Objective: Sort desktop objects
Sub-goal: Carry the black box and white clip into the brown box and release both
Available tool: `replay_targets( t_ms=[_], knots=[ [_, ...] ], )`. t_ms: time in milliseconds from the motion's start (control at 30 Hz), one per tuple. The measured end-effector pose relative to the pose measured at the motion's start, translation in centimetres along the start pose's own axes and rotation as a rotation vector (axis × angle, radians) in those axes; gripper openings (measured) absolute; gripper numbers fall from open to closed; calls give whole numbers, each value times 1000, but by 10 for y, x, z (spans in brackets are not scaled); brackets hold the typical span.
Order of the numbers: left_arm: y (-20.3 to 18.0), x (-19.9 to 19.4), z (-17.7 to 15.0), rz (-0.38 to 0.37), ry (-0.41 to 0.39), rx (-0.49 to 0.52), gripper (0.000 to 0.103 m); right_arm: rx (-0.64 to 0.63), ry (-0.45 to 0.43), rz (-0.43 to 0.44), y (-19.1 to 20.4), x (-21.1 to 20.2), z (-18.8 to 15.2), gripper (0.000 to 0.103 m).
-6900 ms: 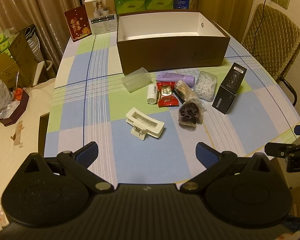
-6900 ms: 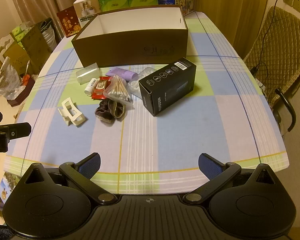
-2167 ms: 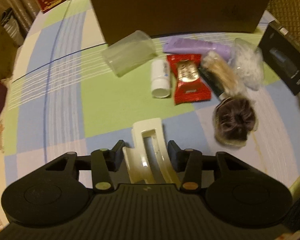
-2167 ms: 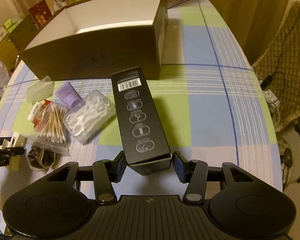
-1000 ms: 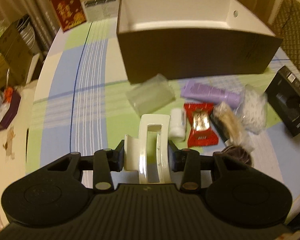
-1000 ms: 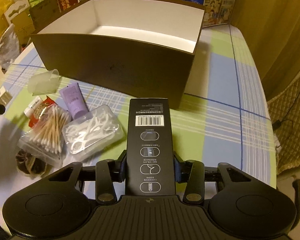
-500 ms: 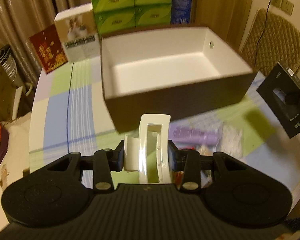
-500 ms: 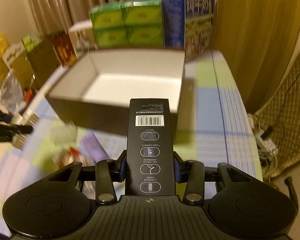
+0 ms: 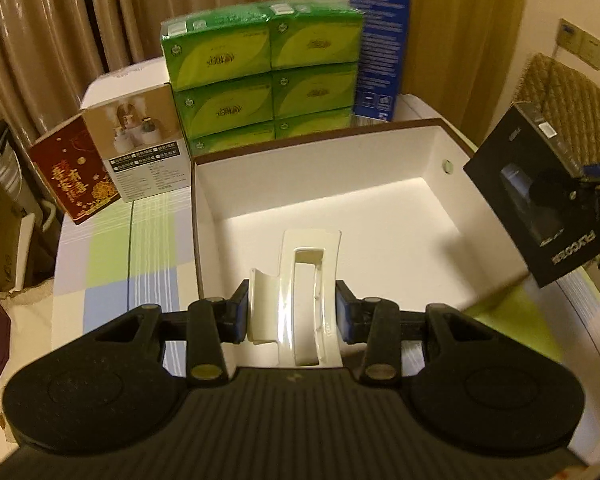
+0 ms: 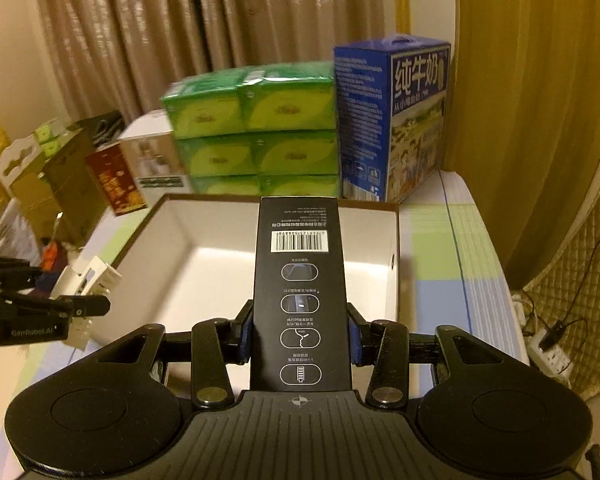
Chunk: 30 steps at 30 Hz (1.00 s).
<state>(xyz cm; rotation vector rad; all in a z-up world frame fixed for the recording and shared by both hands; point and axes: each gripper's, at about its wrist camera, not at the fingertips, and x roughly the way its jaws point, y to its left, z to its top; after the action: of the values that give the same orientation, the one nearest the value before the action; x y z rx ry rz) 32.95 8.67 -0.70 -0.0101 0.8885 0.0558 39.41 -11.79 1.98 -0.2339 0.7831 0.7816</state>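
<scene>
The left gripper [image 9: 292, 314] is clamped on the white hair clip [image 9: 300, 296], blue pads pressing both its sides, and the clip juts forward between the fingers over the near wall of the open box [image 9: 440, 152]. The right gripper [image 10: 299, 335] is squeezed onto the black carton [image 10: 300, 300], pads tight against its long sides. The carton runs straight ahead of the fingers over the box [image 10: 396, 264], barcode end farthest out.

In the left view the carton [image 9: 536, 200] hangs off to the right of the fingers, above the box's right wall, a word in white capitals on its side, too skewed to read. In the right view the clip [image 10: 88, 280] shows to the left of the fingers, in the left gripper [image 10: 92, 306], near the box's left wall. That gripper's body reads "GenRobot.AI".

The box is brown outside, white inside, and bare where its floor shows. It sits on a checked cloth [image 9: 112, 264] of green, blue and white.

Beyond the fingers, past the far wall, stand stacked green packs [image 9: 260, 80], their print blurred. Right of them is a tall blue carton [image 10: 392, 120] with large Chinese characters on its side. Left of the packs sits a white box [image 9: 144, 152] with a photo, then a red box [image 9: 76, 176] with gold characters. Curtains [image 9: 60, 20] hang behind. A quilted chair [image 9: 564, 104] stands far right.
</scene>
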Motion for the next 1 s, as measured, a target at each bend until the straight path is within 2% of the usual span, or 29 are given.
replay_targets(
  t_ms=[267, 533, 733, 1000],
  knots=[
    [20, 77, 45, 40, 88, -31, 37, 51, 74, -84, -18, 70, 34, 40],
    [32, 144, 60, 87, 179, -41, 37, 51, 147, -142, -35, 122, 46, 40],
    [28, 168, 64, 117, 187, 7, 36, 35, 174, -149, -41, 141, 44, 40],
    [26, 187, 69, 119, 203, 13, 36, 33, 186, -157, -48, 154, 44, 40]
  ],
)
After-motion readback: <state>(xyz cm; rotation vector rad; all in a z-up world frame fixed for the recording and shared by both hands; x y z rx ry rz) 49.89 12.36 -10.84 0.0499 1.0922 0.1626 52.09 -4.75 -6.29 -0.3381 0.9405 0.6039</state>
